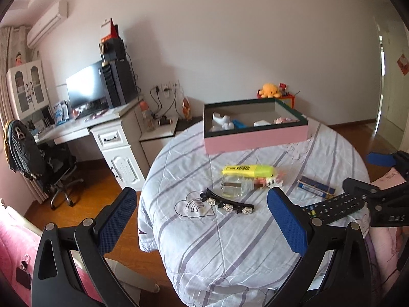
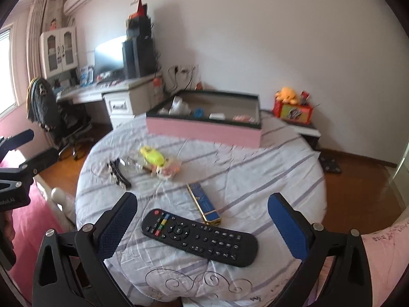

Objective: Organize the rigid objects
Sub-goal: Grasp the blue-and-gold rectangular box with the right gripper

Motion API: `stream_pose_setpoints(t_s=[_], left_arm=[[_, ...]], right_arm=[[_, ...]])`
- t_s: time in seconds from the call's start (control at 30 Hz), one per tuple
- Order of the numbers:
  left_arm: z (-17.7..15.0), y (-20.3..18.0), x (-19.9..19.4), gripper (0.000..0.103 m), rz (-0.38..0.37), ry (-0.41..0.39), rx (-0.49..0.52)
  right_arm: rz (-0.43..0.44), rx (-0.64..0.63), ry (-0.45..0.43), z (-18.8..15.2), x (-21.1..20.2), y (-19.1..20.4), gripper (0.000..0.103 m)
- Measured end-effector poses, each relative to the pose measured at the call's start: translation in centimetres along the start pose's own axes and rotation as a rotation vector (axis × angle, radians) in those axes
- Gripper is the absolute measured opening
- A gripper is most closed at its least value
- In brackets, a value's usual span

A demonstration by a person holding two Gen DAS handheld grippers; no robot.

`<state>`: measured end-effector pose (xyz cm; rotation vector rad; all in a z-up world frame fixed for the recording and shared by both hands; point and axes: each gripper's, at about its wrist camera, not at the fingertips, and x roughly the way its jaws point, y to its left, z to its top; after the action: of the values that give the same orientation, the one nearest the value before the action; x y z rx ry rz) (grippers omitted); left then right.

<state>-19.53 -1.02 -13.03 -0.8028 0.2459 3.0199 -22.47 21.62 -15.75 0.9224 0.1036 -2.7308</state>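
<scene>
Hovering wide open, the right tool (image 2: pixel 202 227) brackets the black plastic remote control (image 2: pixel 199 240). Left tool (image 1: pixel 202 220) open, empty. Next, probably: close, carry to the pink cardboard box (image 2: pixel 204 130).

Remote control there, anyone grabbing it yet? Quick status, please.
Both grippers, left and right, open, holding nothing. Remote control lies loose between right gripper's fingers. Pink box open beyond; path unobstructed.

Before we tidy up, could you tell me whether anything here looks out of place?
Yes: the remote, blue box, highlighter, glass bottle and hair clip lie loose on the bedspread, outside the pink box.
</scene>
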Motion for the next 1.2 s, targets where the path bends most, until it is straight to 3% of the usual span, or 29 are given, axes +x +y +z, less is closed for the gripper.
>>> stream_pose_setpoints(t_s=[0.13, 0.27, 0.43, 0.5, 0.63, 0.7, 0.97, 1.2], left_arm=[[-0.1, -0.2, 2.1, 0.103, -0.02, 0.037, 0.004], [-0.3, -0.5, 4.0, 0.103, -0.026, 0.075, 0.012], [-0.3, -0.7, 6.0, 0.103, -0.045, 0.113, 0.005], [-0.1, -0.9, 6.7, 0.103, -0.043, 0.123, 0.007], [0.4, -1.6, 7.8, 0.103, -0.064, 0.135, 0.008], [0.6, -2.1, 8.3, 0.103, -0.08, 0.14, 0.008], [2.1, -4.8, 11.6, 0.103, -0.107, 0.18, 0.005], [2.8, -6.8, 15.1, 0.103, -0.109, 0.233, 0.0]], right_arm=[[0.013, -0.011, 0.062, 0.1, 2.8, -0.1, 0.084], [0.022, -0.041, 0.135, 0.3, 5.7, -0.4, 0.065], [0.058, -0.068, 0.214, 0.4, 9.0, -0.7, 0.055], [0.069, -0.068, 0.228, 0.4, 9.8, -0.9, 0.038], [0.109, -0.079, 0.263, -0.1, 11.1, -1.0, 0.034], [0.116, -0.08, 0.253, 0.0, 11.0, -1.1, 0.022], [0.086, -0.027, 0.22, 1.2, 11.6, -3.7, 0.021], [0.122, -0.005, 0.219, 1.5, 12.6, -4.7, 0.021]])
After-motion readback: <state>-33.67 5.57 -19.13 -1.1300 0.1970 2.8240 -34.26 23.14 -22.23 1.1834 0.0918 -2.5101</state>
